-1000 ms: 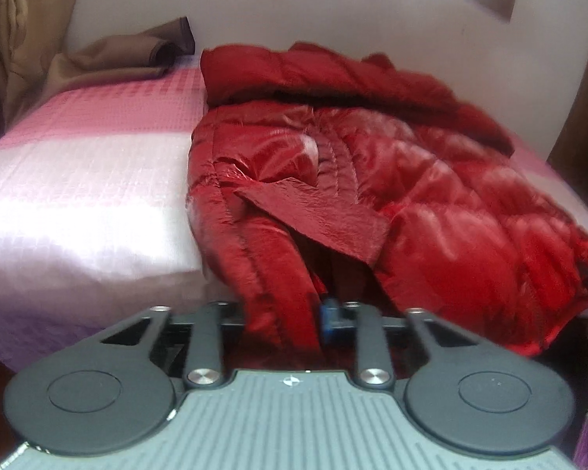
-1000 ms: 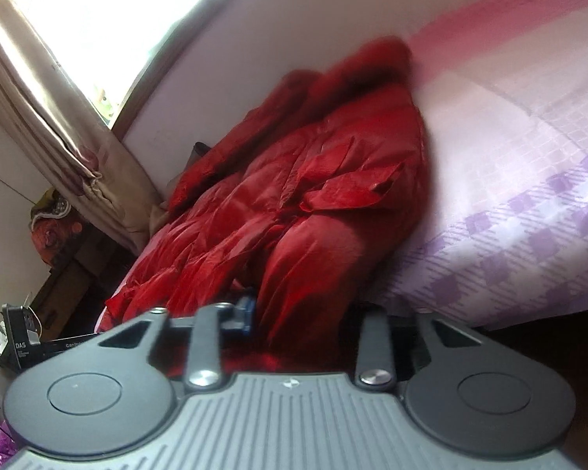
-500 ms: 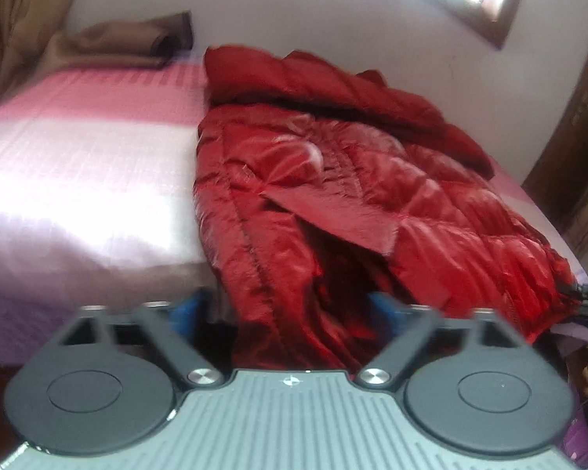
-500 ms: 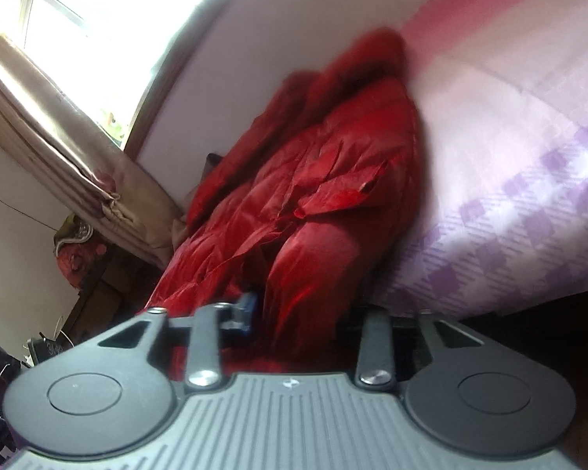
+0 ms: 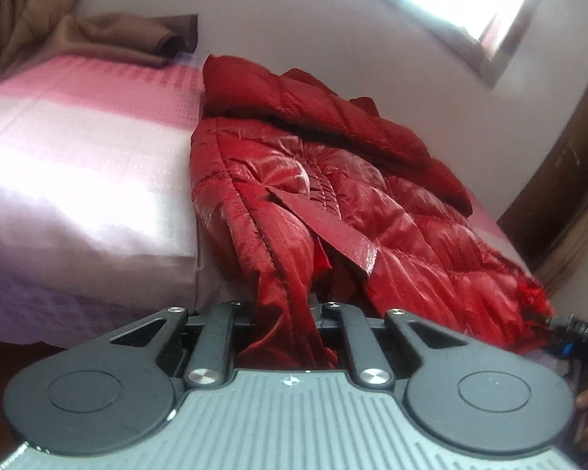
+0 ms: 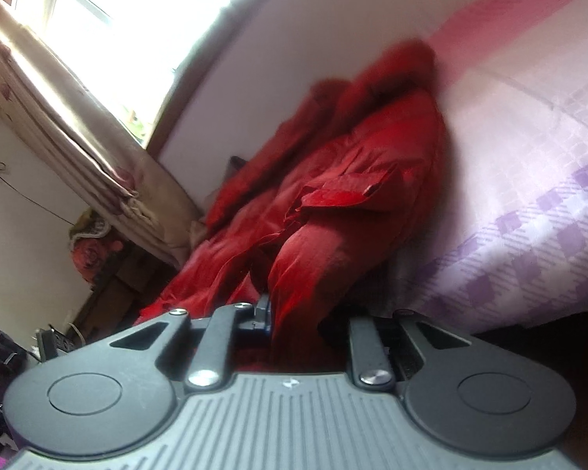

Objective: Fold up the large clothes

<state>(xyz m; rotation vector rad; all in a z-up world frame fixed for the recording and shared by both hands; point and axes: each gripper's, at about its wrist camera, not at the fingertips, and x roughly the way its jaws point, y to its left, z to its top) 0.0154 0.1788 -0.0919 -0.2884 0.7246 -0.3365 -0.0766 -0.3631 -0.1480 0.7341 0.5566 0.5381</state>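
Garment: a red padded coat point(image 5: 372, 211) lies across the bed point(image 5: 82, 164), its collar end up by the wall point(image 5: 313, 31) and its hem hanging over the near edge of the mattress.

Left gripper point(image 5: 286, 309): its jaws have just been closing after a brief opening, and they now pinch a hanging strip of the coat's front edge, with red fabric bunched between them.

Right gripper point(image 6: 294, 321): pressed together on the coat's hem at the bed edge. Its jaws have just been closing too, and cloth fills the gap between them.

Stage: both lower corners look gripped and no fold is made yet. The coat is still rumpled, with a loose pocket flap point(image 5: 325, 231) sticking up on its front.

Risk, slip: the shell looks slick and puffy, so a thin pinch may slide out once the coat's weight comes onto it.

Risk, uneven hold: the left grip appears to catch only a narrow strip. Lifting from it could drag one layer and leave the rest behind, which would skew the fold.

Risk, drag: the hem hangs off the mattress. A pull toward the onlooker's side rather than upward could haul the whole coat off the bed.

Risk, bulk: the far sleeve and hood are heaped against the wall and could trap a lump under any fold.

Surroundings: a brown cloth point(image 5: 129, 35) lies at the far corner, well apart from the coat.
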